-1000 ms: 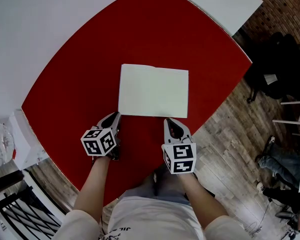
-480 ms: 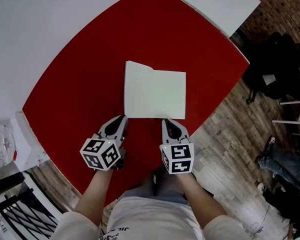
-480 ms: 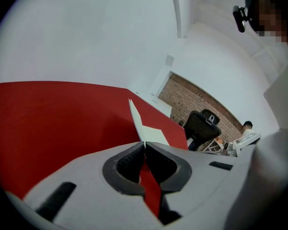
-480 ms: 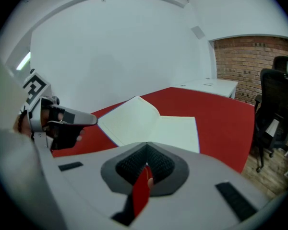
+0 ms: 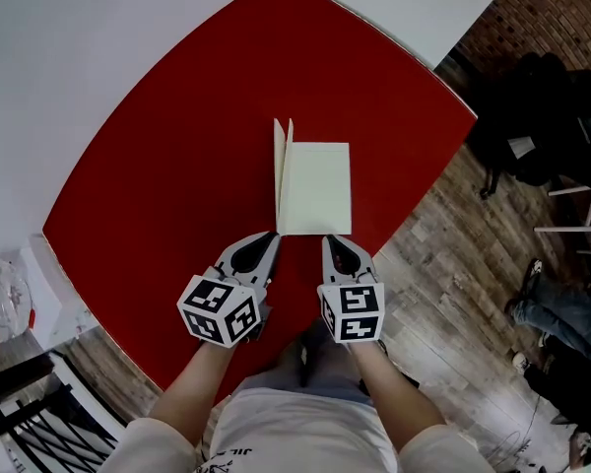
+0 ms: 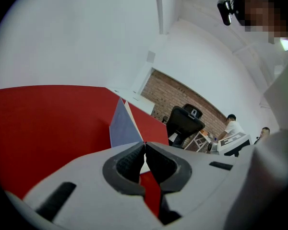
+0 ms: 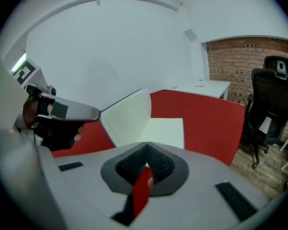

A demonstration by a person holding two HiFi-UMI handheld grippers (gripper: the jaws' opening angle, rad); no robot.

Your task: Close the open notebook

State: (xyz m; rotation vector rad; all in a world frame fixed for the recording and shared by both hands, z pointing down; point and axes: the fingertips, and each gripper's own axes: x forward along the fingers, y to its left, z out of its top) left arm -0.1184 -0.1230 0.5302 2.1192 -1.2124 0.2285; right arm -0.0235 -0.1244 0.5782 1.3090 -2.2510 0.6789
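Notebook (image 5: 315, 187): I've swung its left half from flat to upright | left gripper (image 5: 269, 241) grasping that half's corner, right gripper (image 5: 334, 244) clenched empty | halfway; fold-down remains

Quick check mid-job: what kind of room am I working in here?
Probably an office or studio workspace: a black swivel chair by a brick wall, a white desk behind the red table, and wood-plank flooring.

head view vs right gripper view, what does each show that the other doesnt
Only the head view: the right gripper's marker cube and the person's forearms. Only the right gripper view: its ribbed pads, shut together, and the raised leaf's inner face. Both: the notebook half closed on the red table, its raised leaf pinched by the left gripper.
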